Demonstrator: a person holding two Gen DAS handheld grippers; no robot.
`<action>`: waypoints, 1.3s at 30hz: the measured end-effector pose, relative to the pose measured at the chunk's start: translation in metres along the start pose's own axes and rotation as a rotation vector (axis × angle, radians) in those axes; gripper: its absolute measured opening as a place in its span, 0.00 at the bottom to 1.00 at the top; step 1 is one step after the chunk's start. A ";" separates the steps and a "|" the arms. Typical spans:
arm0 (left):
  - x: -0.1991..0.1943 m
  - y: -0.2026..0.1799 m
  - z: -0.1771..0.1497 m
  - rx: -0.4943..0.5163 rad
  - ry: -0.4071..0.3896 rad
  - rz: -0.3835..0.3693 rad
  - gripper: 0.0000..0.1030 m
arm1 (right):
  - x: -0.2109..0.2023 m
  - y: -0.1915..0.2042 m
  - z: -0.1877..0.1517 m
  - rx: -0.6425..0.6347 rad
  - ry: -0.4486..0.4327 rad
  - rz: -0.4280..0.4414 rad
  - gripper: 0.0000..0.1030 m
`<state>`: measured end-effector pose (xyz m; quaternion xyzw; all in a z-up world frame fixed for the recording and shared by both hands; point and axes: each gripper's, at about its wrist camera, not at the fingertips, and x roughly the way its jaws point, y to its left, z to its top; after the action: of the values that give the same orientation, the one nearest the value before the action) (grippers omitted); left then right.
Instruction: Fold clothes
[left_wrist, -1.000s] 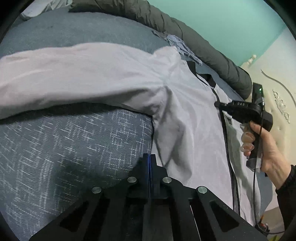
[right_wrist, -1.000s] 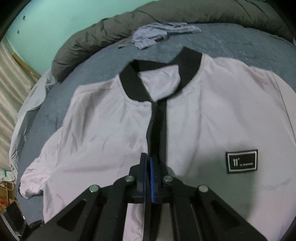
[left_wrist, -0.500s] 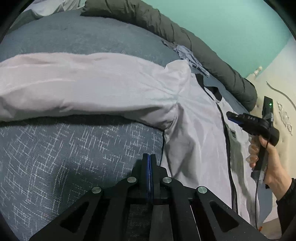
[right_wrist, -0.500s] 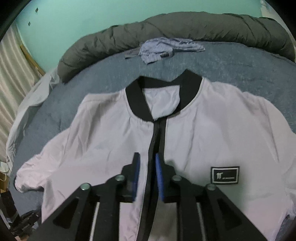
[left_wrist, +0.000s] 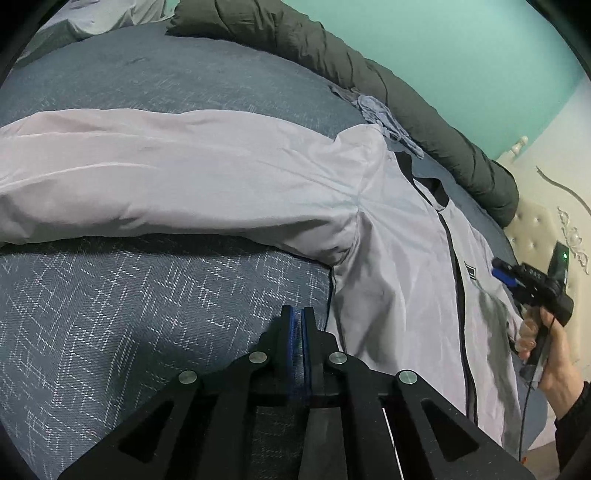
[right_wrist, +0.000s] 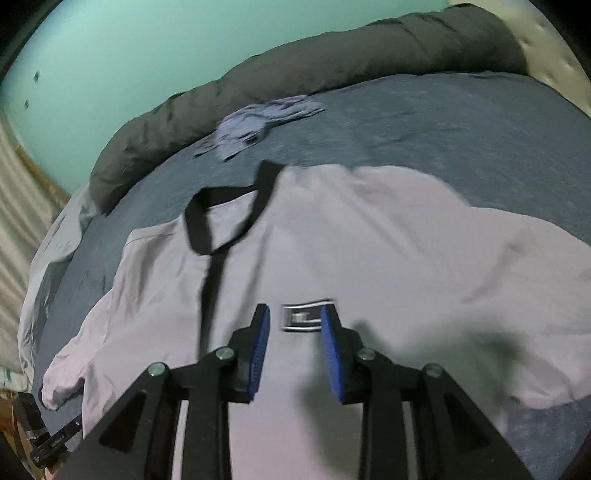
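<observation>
Jacket (right_wrist: 369, 258) chest patch (right_wrist: 304, 318) shows only from the right wrist.

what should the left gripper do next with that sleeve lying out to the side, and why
Probably open the left gripper and reach for the sleeve. It is shut with nothing in it, over bare bedspread, while the jacket lies flat and zipped, sleeve spread outward. The right gripper has just been opening, nothing between its pads, so a sleeve fold seems next.

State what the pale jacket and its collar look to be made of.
Pale jacket: thin, smooth woven synthetic, perhaps nylon or polyester; faint sheen, fine crisp creases. Collar: matte black band, probably ribbed knit; blur hides the texture.
</observation>
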<state>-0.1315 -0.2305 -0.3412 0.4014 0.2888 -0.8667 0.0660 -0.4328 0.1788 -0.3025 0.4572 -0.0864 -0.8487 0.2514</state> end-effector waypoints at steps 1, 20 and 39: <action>0.000 0.000 0.000 -0.001 -0.002 0.002 0.05 | -0.005 -0.006 0.000 0.007 -0.005 0.002 0.27; -0.019 -0.004 0.001 0.002 -0.062 0.068 0.32 | -0.238 -0.220 -0.002 0.229 -0.289 -0.300 0.46; -0.016 -0.010 -0.005 0.018 -0.065 0.101 0.36 | -0.312 -0.334 -0.007 0.479 -0.370 -0.478 0.58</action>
<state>-0.1215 -0.2213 -0.3275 0.3878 0.2582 -0.8773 0.1155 -0.4009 0.6237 -0.2033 0.3492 -0.2173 -0.9073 -0.0875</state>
